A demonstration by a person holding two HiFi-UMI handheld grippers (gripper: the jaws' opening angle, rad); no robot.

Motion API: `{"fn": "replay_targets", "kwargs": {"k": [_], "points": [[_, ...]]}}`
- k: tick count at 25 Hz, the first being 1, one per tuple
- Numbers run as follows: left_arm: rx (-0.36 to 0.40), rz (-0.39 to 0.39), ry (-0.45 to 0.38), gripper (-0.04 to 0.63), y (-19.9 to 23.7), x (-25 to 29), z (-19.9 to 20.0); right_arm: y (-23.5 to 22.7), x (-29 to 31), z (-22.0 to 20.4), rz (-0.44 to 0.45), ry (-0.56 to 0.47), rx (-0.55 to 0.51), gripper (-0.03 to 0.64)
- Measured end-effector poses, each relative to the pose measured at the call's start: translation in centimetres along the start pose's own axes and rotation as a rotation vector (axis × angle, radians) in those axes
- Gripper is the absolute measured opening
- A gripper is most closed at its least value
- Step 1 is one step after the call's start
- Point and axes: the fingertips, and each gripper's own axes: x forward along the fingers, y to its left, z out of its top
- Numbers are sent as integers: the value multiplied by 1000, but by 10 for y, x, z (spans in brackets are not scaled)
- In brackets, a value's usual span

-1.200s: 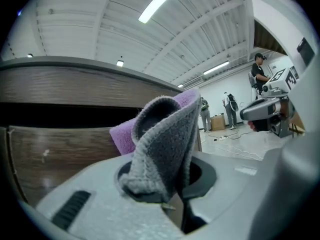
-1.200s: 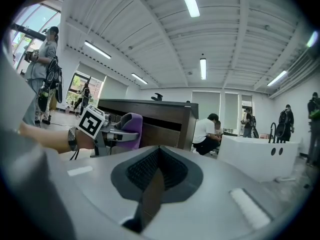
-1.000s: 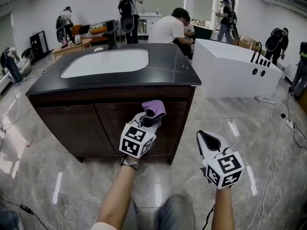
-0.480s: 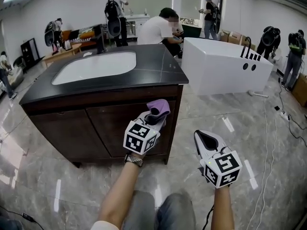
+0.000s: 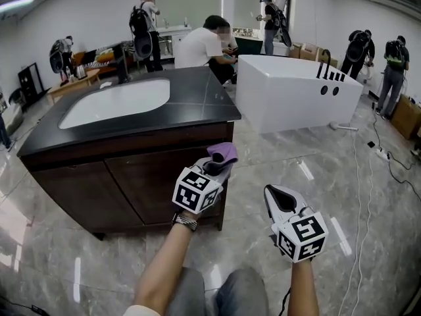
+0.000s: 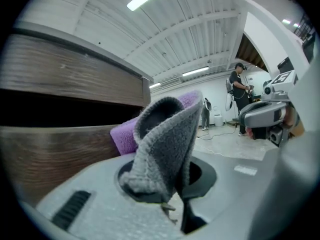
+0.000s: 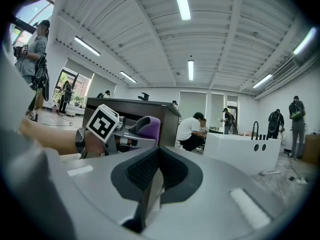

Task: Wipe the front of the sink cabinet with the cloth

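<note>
A white bathtub (image 5: 296, 91) stands on the glossy tiled floor (image 5: 316, 170), with a black faucet (image 5: 323, 63) on its rim. A cable (image 5: 360, 176) trails beside it. Behind, a person in a white shirt (image 5: 200, 45) sits; others with backpacks (image 5: 141, 25) stand.

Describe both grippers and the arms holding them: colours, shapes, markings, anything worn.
The left gripper and right gripper have smooth light-grey shells; the right one's fingers are black and ribbed. The left cube and right cube are white with black square markers. The left wrist wears a metal-link band; a thin black cable hangs by the right forearm. The forearms are unsleeved.
</note>
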Motion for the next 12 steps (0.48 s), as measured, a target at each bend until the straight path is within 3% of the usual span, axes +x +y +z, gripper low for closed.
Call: {"fn": "replay_targets", "kwargs": {"k": [8,12], "points": [[99,-218,-49,57,-60,16,-25,0,2,-7,1,3,12,8],[145,-272,-11,57,-80,15,-55,3,1,-16,-4,18,16,8]]}}
